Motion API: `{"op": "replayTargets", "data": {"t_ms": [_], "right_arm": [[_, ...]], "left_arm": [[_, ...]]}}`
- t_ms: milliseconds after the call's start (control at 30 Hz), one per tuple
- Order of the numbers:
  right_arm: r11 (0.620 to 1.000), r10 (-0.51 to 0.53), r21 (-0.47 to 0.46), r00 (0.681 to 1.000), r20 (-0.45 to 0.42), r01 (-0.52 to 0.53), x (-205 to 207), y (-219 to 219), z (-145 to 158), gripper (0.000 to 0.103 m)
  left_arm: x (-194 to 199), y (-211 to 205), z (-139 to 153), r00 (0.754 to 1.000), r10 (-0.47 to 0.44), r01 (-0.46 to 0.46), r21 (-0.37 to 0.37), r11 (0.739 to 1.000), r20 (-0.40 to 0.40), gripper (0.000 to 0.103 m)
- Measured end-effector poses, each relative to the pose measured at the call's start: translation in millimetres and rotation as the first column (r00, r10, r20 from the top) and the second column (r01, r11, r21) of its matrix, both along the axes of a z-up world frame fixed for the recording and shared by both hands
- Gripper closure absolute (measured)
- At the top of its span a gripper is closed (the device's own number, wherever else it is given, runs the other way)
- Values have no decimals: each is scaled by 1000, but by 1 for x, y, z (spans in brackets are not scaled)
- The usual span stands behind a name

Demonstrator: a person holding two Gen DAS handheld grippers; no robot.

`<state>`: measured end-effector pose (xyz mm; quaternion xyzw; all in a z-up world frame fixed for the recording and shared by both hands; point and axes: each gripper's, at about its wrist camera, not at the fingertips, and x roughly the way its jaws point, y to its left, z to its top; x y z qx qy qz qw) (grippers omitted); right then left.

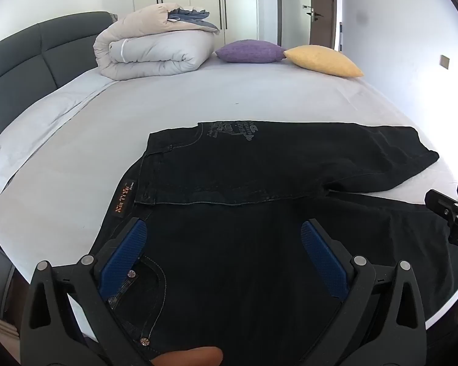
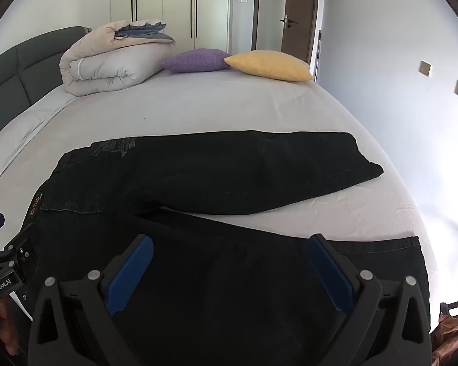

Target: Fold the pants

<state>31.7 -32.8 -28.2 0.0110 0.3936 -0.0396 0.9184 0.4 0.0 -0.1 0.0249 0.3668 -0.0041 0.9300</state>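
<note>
Black pants (image 1: 259,183) lie spread on the bed (image 1: 198,97) beneath my left hand-held gripper (image 1: 223,244) and right hand-held gripper (image 2: 229,259), both gaping apart; folded duvet (image 1: 155,48), purple cushion (image 1: 250,50) and yellow cushion (image 1: 323,60) sit beyond.

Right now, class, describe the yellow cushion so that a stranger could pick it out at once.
Start at the bed with its pale sheet and look to the far edge, opposite the black pants. Right of the rolled duvet lie two cushions touching; the yellow cushion is the right-hand one, nearest the door, beside the purple cushion.
</note>
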Motion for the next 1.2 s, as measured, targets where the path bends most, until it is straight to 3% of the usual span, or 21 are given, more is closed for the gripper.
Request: {"op": "replayTargets", "data": {"t_ms": [300,1200], "right_arm": [[1000,-9,-6,1000,17,9,-2,1,4,0],[1000,-21,0,1000,17,21,-5,-2,10,0]], "left_arm": [[-7,16,-2,1000,22,-22,-11,1000,-1,0],[-11,12,-4,999,45,-45,8,999,3,0]]}}
